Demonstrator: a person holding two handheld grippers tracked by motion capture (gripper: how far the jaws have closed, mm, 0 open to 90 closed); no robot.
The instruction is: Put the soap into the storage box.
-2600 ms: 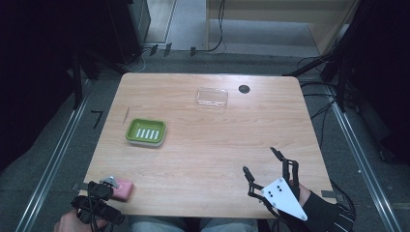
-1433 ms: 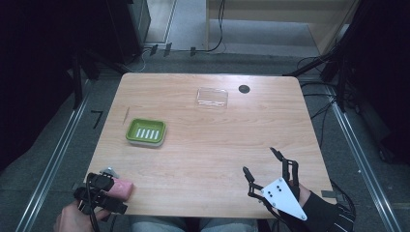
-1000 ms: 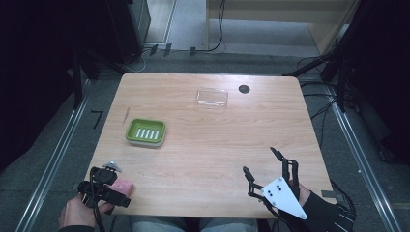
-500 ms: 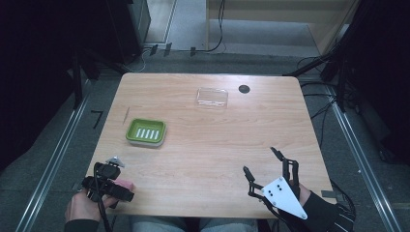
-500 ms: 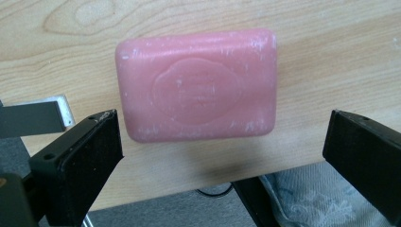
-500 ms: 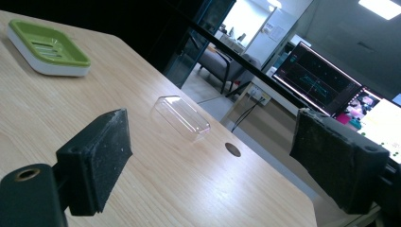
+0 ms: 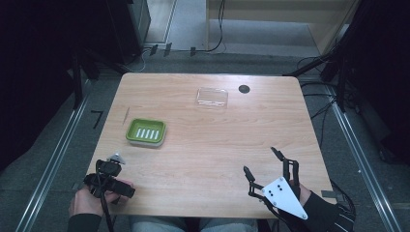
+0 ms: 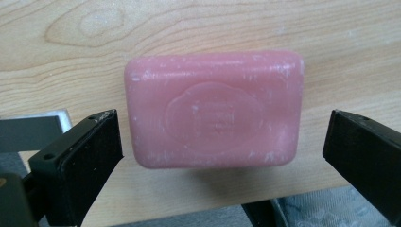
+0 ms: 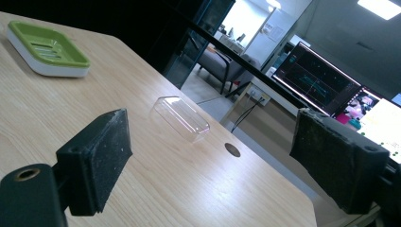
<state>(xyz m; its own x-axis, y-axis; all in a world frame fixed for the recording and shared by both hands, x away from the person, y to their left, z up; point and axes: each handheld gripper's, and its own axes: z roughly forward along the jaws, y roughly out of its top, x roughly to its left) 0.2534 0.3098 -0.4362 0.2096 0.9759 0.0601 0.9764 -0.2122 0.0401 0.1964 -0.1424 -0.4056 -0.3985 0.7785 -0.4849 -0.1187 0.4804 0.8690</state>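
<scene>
Left gripper (image 7: 110,180): held at the near left corner of the table (image 7: 217,145); jaws are spread apart, one either side of the pink soap bar (image 8: 213,116), with clear gaps on both sides in the left gripper view. Nothing is clamped.

Right gripper (image 7: 265,169): held over the near right part of the table, jaws wide apart and empty. In the right gripper view the pads (image 9: 101,153) frame open table.

Pink soap bar: lying flat on the wood, embossed face up, close to the near table edge. Its position between the left jaws is confirmed; contact is not.

Green soap dish (image 7: 146,132): standing on the left half of the table, beyond the left gripper and well apart from the bar. It is empty.

Clear lid (image 7: 212,96): lying near the far edge, beside a dark round hole (image 7: 244,89).

Step judged in hand: closing on the bar, presumably for transfer to the dish.

Risk 1: the bar could be pushed off the near edge if one jaw meets it before the other.

Risk 2: a slippery, rounded bar could squirt out of the grip if it is clamped off-centre or too hard.

Risk 3: the bar could be dropped short of the dish if it is held only by the jaw tips.
</scene>
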